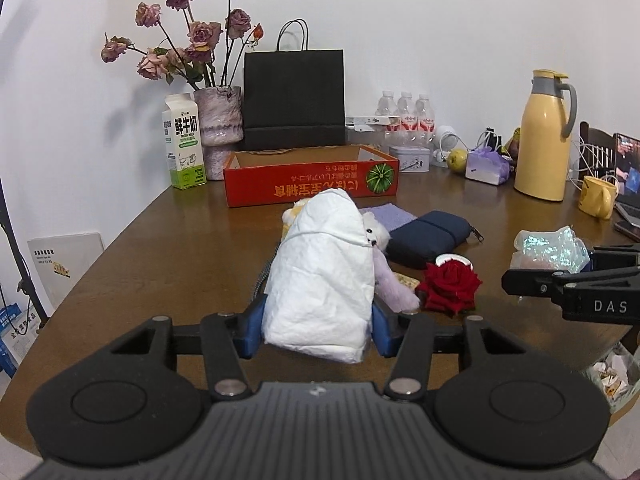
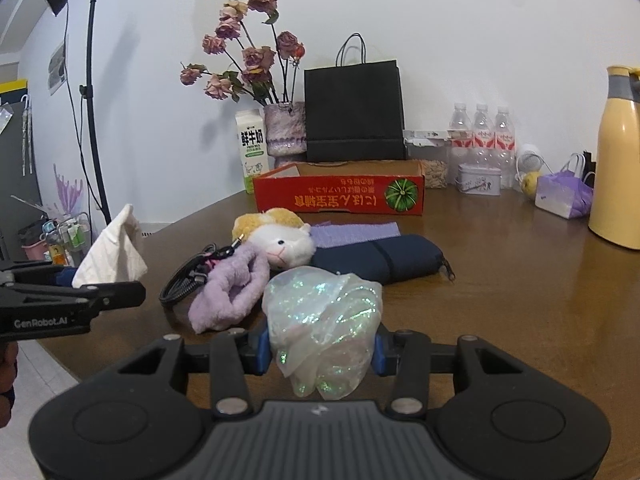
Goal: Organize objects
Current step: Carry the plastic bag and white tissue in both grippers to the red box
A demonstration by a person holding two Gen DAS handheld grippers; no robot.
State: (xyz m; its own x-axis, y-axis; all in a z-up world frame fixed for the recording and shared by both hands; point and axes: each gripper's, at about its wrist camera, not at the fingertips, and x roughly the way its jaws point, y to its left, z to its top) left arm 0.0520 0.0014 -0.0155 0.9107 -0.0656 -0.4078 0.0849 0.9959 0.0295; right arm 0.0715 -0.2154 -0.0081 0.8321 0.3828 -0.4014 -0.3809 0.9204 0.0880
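Note:
My left gripper point(image 1: 318, 330) is shut on a white crinkled paper pouch point(image 1: 324, 276), held above the brown table point(image 1: 160, 264); the pouch also shows in the right wrist view point(image 2: 114, 248). My right gripper point(image 2: 322, 350) is shut on an iridescent clear plastic bag point(image 2: 324, 316), seen at the right of the left wrist view point(image 1: 552, 250). On the table lie a plush hamster point(image 2: 280, 236), a purple plush point(image 2: 234, 290), a black cord point(image 2: 186, 280), a red rose point(image 1: 450, 286), a navy pouch point(image 2: 384, 258) and a purple cloth point(image 2: 354, 232). An open red box point(image 2: 340, 196) stands behind them.
At the back stand a milk carton point(image 1: 184, 144), a vase of dried roses point(image 1: 222, 120), a black paper bag point(image 1: 294, 96), water bottles point(image 1: 406, 114), a tin point(image 1: 410, 158) and a yellow thermos jug point(image 1: 544, 136). A yellow mug point(image 1: 598, 196) and a laptop point(image 1: 628, 176) sit at the right.

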